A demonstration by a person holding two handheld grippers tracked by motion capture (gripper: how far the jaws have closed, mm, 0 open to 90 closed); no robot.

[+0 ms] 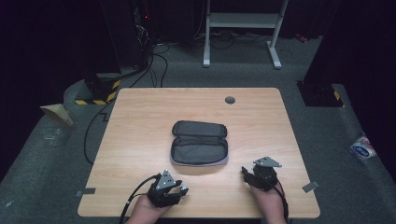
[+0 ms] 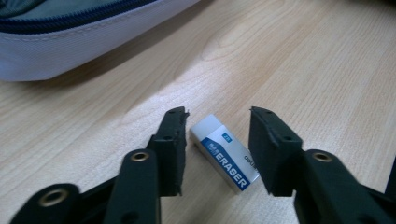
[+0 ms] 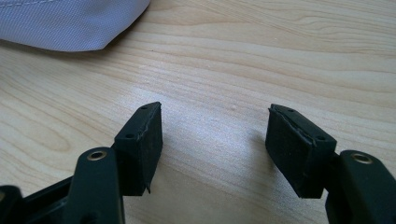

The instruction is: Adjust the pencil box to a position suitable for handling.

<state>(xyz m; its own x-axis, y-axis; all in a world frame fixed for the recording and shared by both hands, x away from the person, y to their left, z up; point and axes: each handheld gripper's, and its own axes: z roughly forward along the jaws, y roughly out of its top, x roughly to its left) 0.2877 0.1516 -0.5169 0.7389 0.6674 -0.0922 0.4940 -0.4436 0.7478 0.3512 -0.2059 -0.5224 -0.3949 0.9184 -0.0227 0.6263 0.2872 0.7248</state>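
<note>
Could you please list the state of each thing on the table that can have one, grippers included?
Pencil case: unzipped, lid folded back, lying flat.
Eraser: lying flat on the table, between the open jaws, not gripped.
Left gripper: open, astride the eraser.
Right gripper: open, nothing between the jaws.

Each hand carries a black gripper: the left gripper [image 1: 182, 190] and the right gripper [image 1: 245, 173] each have a grey three-cornered plate on top and a black cable trailing back. Their jaws are matt black with brass-ringed holes and flat, rough-edged pads [image 3: 145, 140].
</note>
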